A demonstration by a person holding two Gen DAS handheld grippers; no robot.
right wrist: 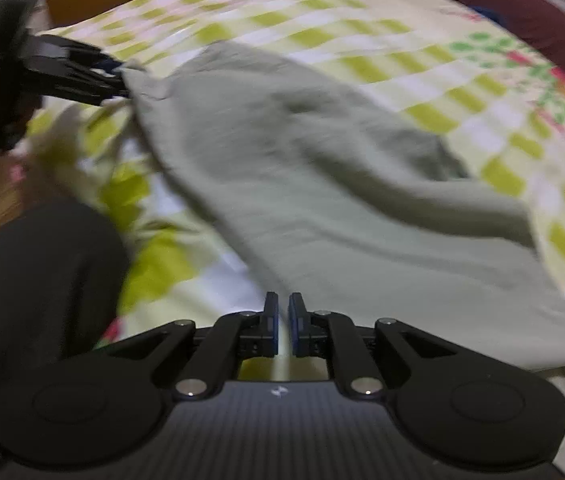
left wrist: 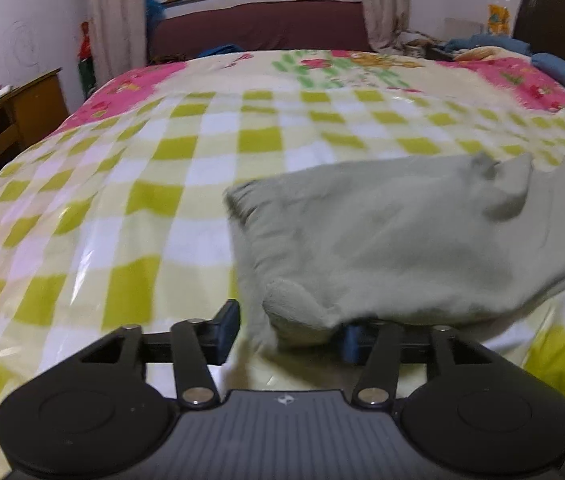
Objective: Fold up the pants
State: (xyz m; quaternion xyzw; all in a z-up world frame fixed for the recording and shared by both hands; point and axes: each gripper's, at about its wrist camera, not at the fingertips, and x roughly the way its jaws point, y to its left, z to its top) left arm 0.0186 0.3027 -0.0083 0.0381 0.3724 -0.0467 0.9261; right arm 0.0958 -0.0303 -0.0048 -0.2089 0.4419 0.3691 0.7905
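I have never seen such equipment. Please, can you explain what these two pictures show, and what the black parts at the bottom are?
The black parts are two hand-held grippers; a person holds one in each hand. Each picture comes from a camera on one gripper, looking forward along its fingers. Grey-green pants lie on a bed with a checked cover. In the left view, the left gripper has its fingers apart, with pants cloth between them. In the right view, the right gripper is almost closed at the pants' edge; whether it pinches cloth is unclear. The left gripper also shows there, at the far corner.
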